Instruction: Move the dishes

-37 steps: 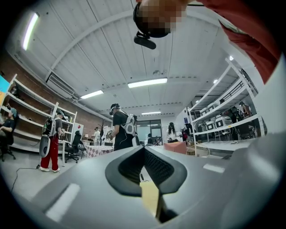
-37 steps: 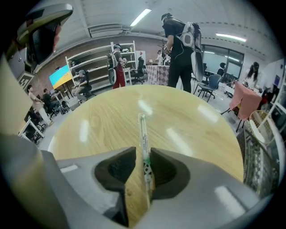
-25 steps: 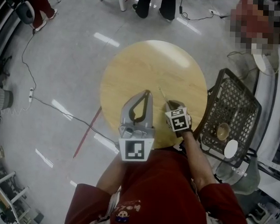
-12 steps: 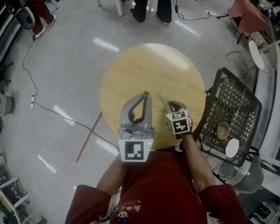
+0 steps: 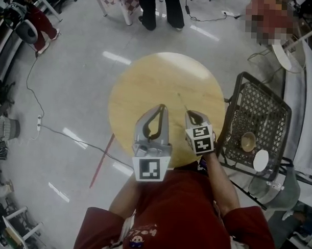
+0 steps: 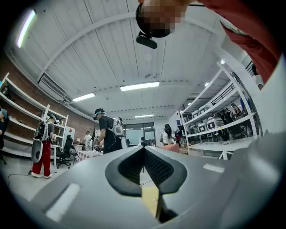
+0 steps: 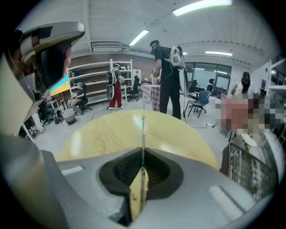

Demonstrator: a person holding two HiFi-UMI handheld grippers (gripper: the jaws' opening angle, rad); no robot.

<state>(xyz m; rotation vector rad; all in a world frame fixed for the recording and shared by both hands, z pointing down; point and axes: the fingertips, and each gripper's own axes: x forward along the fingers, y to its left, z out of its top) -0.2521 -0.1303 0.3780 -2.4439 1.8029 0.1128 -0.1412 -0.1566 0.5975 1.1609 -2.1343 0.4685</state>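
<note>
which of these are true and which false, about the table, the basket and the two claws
1. A bowl sits on the round wooden table. False: the small brown bowl sits in the dark wire basket.
2. The left claw is shut with nothing in it. True.
3. The right claw is empty. False: it is shut on a thin pale stick; its jaws have just been closing, with the stick between them.
4. A white round plate is in the basket near the bowl. True.
5. In the head view the basket stands to the left of the table. False: it stands to the right.
</note>
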